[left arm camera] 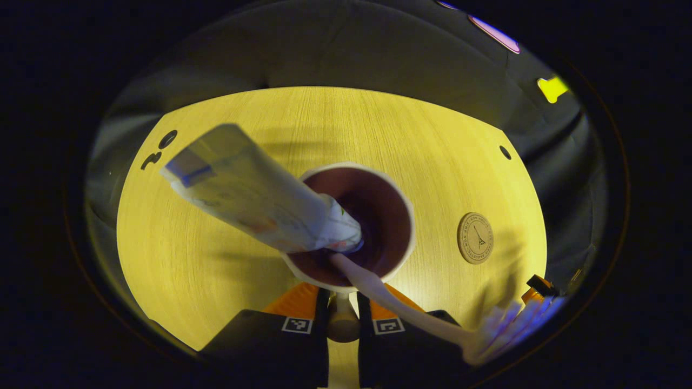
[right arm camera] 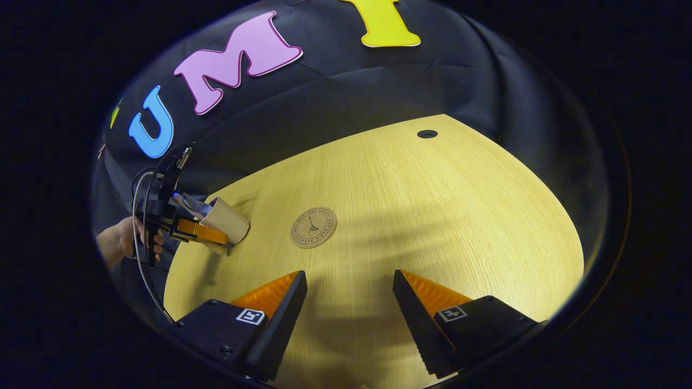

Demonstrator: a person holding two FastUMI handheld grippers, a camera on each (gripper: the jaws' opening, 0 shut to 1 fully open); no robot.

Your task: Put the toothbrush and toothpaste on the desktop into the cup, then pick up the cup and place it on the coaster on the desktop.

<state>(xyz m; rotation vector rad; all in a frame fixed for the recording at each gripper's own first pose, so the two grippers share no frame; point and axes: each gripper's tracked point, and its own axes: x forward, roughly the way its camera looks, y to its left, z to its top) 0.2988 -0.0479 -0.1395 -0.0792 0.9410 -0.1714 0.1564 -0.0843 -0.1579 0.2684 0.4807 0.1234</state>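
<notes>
A: Fingers of the left gripper (left arm camera: 342,319) sit nearest the lens, drawn close together on the near wall of the cup (left arm camera: 400,227), one finger outside and one seemingly inside the rim. I judge that a firm pinch on the wall.

B: And the right gripper (right arm camera: 350,302)?

A: Wide apart and holding nothing, hovering over the bare table (right arm camera: 432,216).

B: Go through it big to small, then.

A: Table first. On it, in the right gripper view, the cup looks tilted, mouth leaning toward the left gripper, its base close to or touching the wood; I cannot tell which. The toothpaste (left arm camera: 259,194) stands cap-down in the cup, its long body sticking far out over the rim. The toothbrush (left arm camera: 411,310) also rests in it, head end jutting out past the gripper. The coaster (left arm camera: 475,237) lies flat on the table, near the cup and apart from it.

B: So what can go wrong?

A: A one-wall pinch lets the cup pivot. The tall tube makes it top-heavy, so a quick swing could tip it further and spill both items. The brush head juts out beside the fingers and might catch. And setting the cup down half off the coaster would leave it rocking.
</notes>
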